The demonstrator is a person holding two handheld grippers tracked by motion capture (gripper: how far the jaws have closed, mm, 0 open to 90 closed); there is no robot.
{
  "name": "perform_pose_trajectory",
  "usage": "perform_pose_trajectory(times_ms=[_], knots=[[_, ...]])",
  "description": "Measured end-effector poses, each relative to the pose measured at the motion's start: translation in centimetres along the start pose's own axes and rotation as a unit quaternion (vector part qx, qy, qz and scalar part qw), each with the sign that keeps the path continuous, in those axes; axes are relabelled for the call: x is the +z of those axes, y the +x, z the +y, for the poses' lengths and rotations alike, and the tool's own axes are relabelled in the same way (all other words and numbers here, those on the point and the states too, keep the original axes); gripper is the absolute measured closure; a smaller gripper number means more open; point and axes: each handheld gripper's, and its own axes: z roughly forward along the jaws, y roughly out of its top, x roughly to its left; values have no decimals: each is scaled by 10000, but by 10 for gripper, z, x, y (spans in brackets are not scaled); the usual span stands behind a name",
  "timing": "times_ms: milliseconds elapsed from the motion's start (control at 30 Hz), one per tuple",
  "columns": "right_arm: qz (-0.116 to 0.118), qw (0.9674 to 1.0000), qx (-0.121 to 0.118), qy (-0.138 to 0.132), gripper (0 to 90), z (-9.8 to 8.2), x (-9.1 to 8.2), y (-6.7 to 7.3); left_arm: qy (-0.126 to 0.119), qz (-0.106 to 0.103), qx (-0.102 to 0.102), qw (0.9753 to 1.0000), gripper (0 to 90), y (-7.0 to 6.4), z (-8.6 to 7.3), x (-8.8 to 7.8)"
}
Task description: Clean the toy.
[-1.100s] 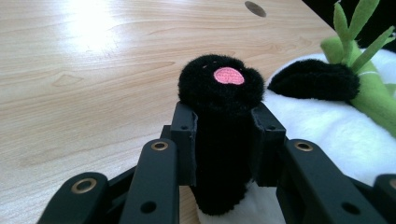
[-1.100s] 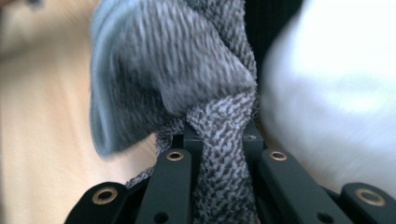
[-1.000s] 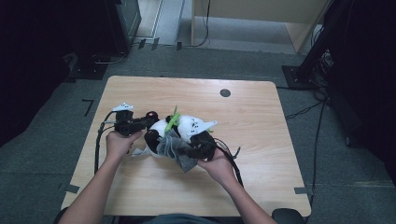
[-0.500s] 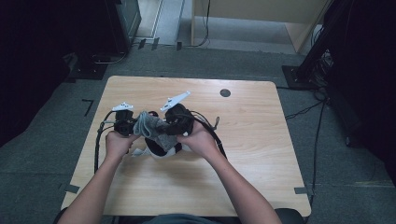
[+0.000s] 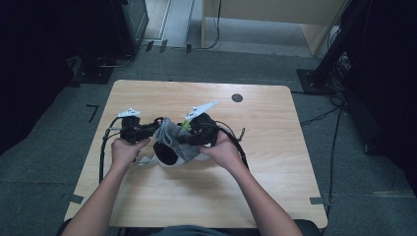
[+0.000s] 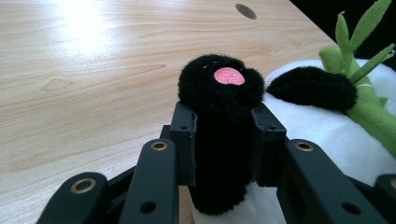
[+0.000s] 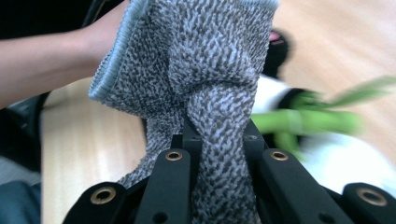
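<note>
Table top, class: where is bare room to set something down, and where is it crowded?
Bare wood on the table: the right half, the far strip beside the round hole, the near edge. Crowded left of centre: plush panda, grey cloth, left gripper, right gripper.

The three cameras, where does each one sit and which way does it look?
High view: sits above the person's side, looks forward and down on the table; both forearms and hands show.
Left gripper view: rides the left gripper, looks along its jaws clamping the panda toy's black leg.
Right gripper view: rides the right gripper, looks along its jaws pinching the grey cloth; a forearm shows.
Both gripper views share the panda toy's green bamboo.
</note>
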Motion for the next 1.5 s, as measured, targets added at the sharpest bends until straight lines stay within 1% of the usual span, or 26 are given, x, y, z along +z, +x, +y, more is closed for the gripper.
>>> perform_pose_trajectory(times_ms=[33,67,100,233,300,433,533,567,667,800,867,900,933,967,1000,1100,1167,1233,1300,1400,1433,1500], knots=[[-113,9999,-9,-46,800,-1,-6,-2,-23,-18,53,10000,675,0,-1,0],[-297,9995,-22,-66,800,-2,-13,-6,-40,-28,84,10000,672,0,-1,0],[-350,9994,-2,-66,800,-4,-16,-9,-46,-25,117,9999,671,0,-1,-1],[-526,9983,237,-105,800,-14,-31,-27,-69,10,171,9998,672,-2,-1,-1],[-645,9972,314,-197,799,-20,-38,-35,-70,5,176,9998,672,-2,-1,-1],[-871,9940,568,-352,799,-36,-56,-51,-78,10,210,9997,673,-3,-1,-1],[-1079,9899,817,-416,798,-52,-68,-65,-81,3,236,9997,673,-3,-1,-1],[-1099,9893,867,-420,797,-55,-70,-69,-83,1,237,9997,673,-2,-1,-1],[-1096,9864,1078,-572,795,-73,-75,-78,-85,0,267,9996,672,-2,-1,-1],[-1196,9837,1209,-576,795,-86,-78,-85,-87,-2,301,9995,672,-2,-1,0],[-1258,9828,1229,-564,795,-91,-80,-87,-84,21,348,9994,672,-2,-1,0],[-1285,9825,1241,-523,795,-93,-80,-89,-84,37,402,9992,671,-3,-1,0],[-1365,9822,1195,-482,795,-97,-81,-91,-87,41,428,9990,672,-3,-1,0],[-1424,9817,1162,-500,795,-100,-82,-91,-91,35,448,9989,671,-3,-1,1],[-1442,9809,1213,-492,794,-104,-83,-93,-108,15,444,9990,671,-2,-1,2],[-1566,9761,1392,-577,794,-118,-89,-102,-144,1,412,9990,668,-1,0,5],[-1662,9722,1520,-634,793,-129,-93,-107,-140,4,450,9989,668,-1,1,6],[-1749,9690,1629,-628,790,-139,-95,-111,-152,-2,487,9987,668,-1,1,7],[-1780,9669,1719,-625,787,-148,-94,-116,-148,-11,485,9987,668,-1,1,8],[-1927,9648,1695,-574,788,-159,-89,-122,-141,-20,498,9987,667,0,2,8],[-1933,9630,1801,-528,787,-164,-88,-125,-143,-20,503,9986,667,0,2,8],[-2034,9610,1808,-487,788,-169,-88,-129,-149,-26,522,9985,667,0,2,8]])
